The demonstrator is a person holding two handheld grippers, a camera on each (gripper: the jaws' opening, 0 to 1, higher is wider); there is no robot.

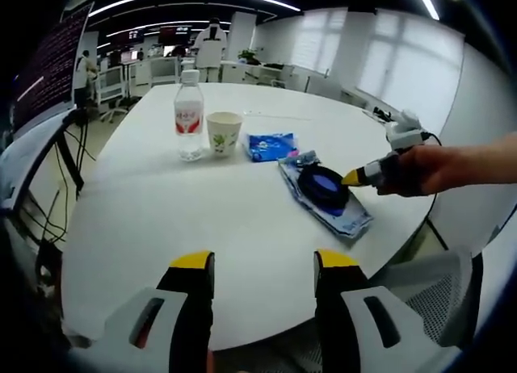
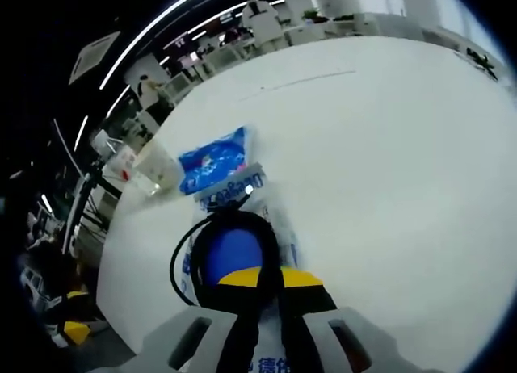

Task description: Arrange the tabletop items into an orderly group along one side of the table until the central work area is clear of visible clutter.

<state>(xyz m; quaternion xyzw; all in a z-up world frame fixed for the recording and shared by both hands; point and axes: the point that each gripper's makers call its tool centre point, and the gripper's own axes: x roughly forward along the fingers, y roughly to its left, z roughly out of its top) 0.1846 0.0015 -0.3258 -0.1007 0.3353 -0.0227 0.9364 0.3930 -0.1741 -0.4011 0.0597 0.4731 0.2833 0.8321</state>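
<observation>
Right claw (image 2: 260,278) nearly closed, pinching the black-rimmed blue disc (image 2: 230,252) on its soft, crinkly pouch (image 1: 343,215); left claw (image 1: 264,264) open, empty. Light stuff; grip rims.

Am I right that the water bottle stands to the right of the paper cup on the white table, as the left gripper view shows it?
Not quite: in the left gripper view the water bottle stands to the left of the paper cup, close beside it on the white table. The rest of the statement holds.
</observation>
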